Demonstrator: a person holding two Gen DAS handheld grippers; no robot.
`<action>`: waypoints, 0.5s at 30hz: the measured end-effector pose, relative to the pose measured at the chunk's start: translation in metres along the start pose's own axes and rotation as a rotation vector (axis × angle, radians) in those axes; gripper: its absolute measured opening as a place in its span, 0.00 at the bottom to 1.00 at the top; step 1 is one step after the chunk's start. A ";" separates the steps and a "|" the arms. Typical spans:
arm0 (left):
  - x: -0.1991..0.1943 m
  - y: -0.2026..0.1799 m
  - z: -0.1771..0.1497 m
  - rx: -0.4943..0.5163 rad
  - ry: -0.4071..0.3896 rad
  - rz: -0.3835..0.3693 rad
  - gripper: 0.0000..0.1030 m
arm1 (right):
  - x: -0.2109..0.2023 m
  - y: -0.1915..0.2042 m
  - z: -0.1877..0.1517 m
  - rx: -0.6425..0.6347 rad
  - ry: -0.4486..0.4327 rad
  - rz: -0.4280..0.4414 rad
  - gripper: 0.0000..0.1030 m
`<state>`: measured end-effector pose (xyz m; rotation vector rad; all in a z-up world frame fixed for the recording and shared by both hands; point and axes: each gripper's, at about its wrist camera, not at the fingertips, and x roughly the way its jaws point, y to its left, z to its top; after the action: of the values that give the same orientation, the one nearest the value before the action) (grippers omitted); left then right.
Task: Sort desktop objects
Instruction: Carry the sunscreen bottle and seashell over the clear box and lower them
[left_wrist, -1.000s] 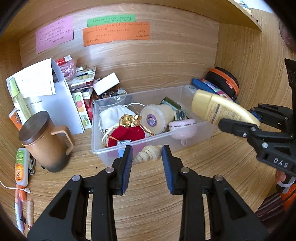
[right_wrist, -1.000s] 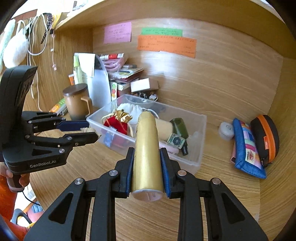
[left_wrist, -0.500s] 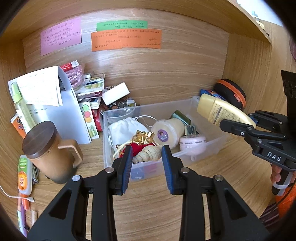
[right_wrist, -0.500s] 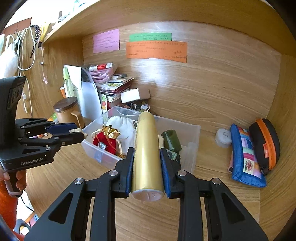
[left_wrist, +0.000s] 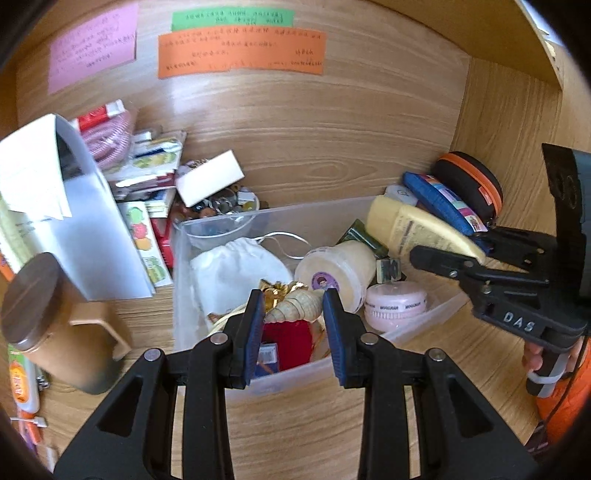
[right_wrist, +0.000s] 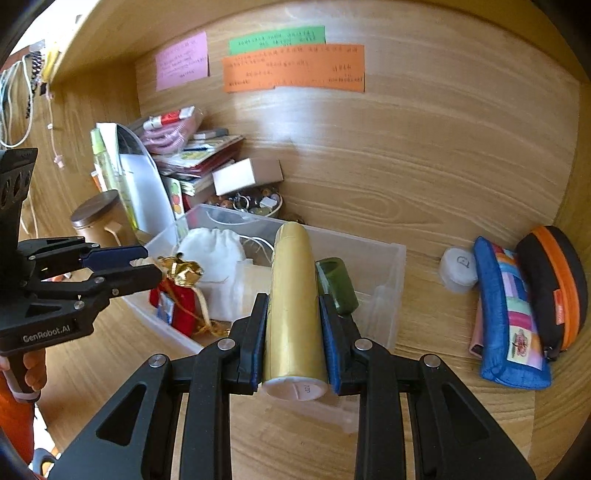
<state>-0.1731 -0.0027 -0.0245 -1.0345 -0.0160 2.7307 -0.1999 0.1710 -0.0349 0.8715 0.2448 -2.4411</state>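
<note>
My left gripper (left_wrist: 293, 295) is shut on a cream spiral seashell (left_wrist: 295, 304), which hangs over the front part of a clear plastic bin (left_wrist: 280, 214). My right gripper (right_wrist: 293, 302) is shut on a gold tube (right_wrist: 295, 295) that points forward over the bin's (right_wrist: 369, 243) near right side. The bin holds a white pouch (left_wrist: 236, 269), a red pouch with a gold bow (right_wrist: 177, 295), a cream jar (left_wrist: 336, 269), a pink round case (left_wrist: 395, 302) and a green bottle (right_wrist: 336, 284). Each wrist view shows the other gripper from the side, the right gripper (left_wrist: 447, 245) and the left gripper (right_wrist: 149, 263).
A brown lidded mug (left_wrist: 55, 321) stands left of the bin, before a leaning stack of papers and booklets (left_wrist: 92, 229). Right of the bin lie a small white pot (right_wrist: 458, 269), a blue patchwork pouch (right_wrist: 506, 314) and a black-and-orange case (right_wrist: 554, 284). Coloured notes hang on the wooden back wall.
Both grippers have moved forward towards the bin. The seashell went from in front of the bin wall to above its contents, and the gold tube now reaches further over the bin.
</note>
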 end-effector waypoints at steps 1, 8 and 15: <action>0.003 -0.001 0.000 -0.003 0.003 -0.007 0.31 | 0.004 -0.001 0.000 0.002 0.005 0.001 0.23; 0.024 -0.008 0.005 0.014 0.032 -0.021 0.31 | 0.025 -0.005 0.001 0.005 0.033 0.013 0.23; 0.036 -0.009 0.003 0.024 0.058 -0.011 0.31 | 0.030 -0.007 -0.002 0.008 0.039 0.020 0.23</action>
<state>-0.1997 0.0135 -0.0448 -1.1029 0.0203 2.6834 -0.2223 0.1648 -0.0552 0.9218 0.2395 -2.4096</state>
